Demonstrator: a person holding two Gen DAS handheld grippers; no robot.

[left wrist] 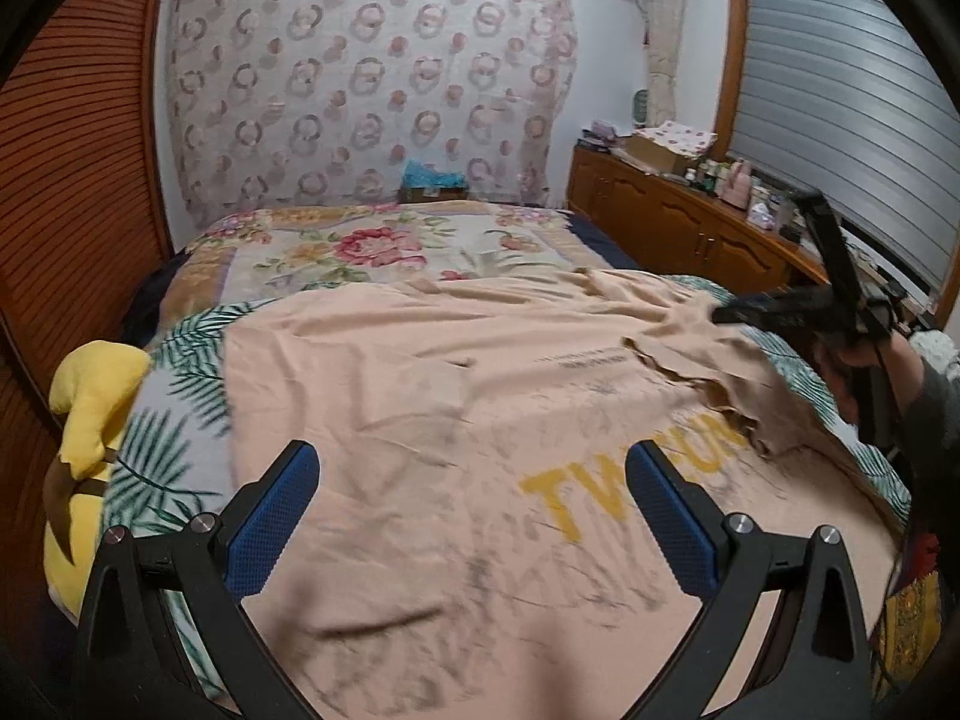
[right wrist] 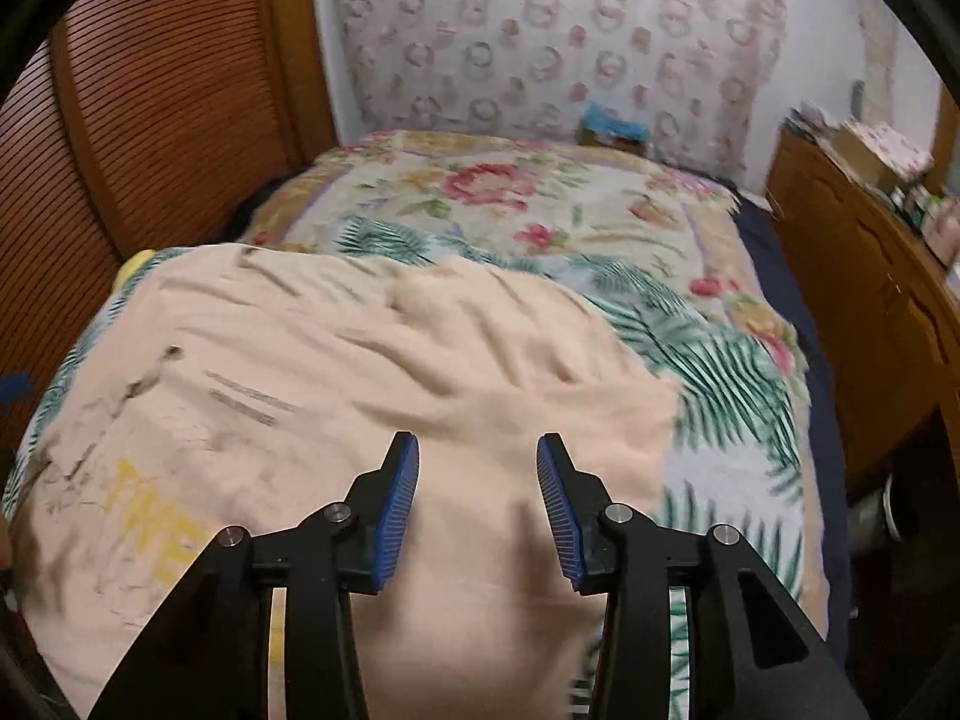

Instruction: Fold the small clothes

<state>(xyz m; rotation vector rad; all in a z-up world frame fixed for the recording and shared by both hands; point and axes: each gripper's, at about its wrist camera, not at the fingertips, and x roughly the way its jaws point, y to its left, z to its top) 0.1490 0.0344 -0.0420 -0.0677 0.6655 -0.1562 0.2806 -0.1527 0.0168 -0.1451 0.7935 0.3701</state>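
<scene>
Peach shirt [left wrist: 456, 396] lies spread print-up on the bed [left wrist: 372, 246], over the palm-leaf sheet [left wrist: 174, 384]. Nothing folded yet by the look of it; the right side is rumpled, with a ridge of creases running toward the right edge.

Left gripper [left wrist: 471, 516]: fingers wide apart, holding nothing, hovering over the near-left part of the shirt. Right gripper [right wrist: 477, 510]: fingers at moderate gap, also empty, over the shirt's right portion near its edge. In the left view it shows low over the creased right edge [left wrist: 735, 315]; contact with the cloth can't be confirmed.

Judged step: flatten, then pinch the edges for the first fold. To do it well:
- smooth the right-side wrinkles outward first, or the fold traps them
- grab at hem or corner, one layer only, without the sheet
- lift both sides together, keep the edge taut, lay it down parallel

Hard to read:
- motion blur in both views; the yellow print [left wrist: 624, 480] is only partly legible
- near hem cut off by the gripper bodies
- sleeves and collar not made out, so shirt orientation is uncertain
- yellow plush [left wrist: 90, 420] sits at the bed's left edge, near the shirt; can't tell if they touch
</scene>
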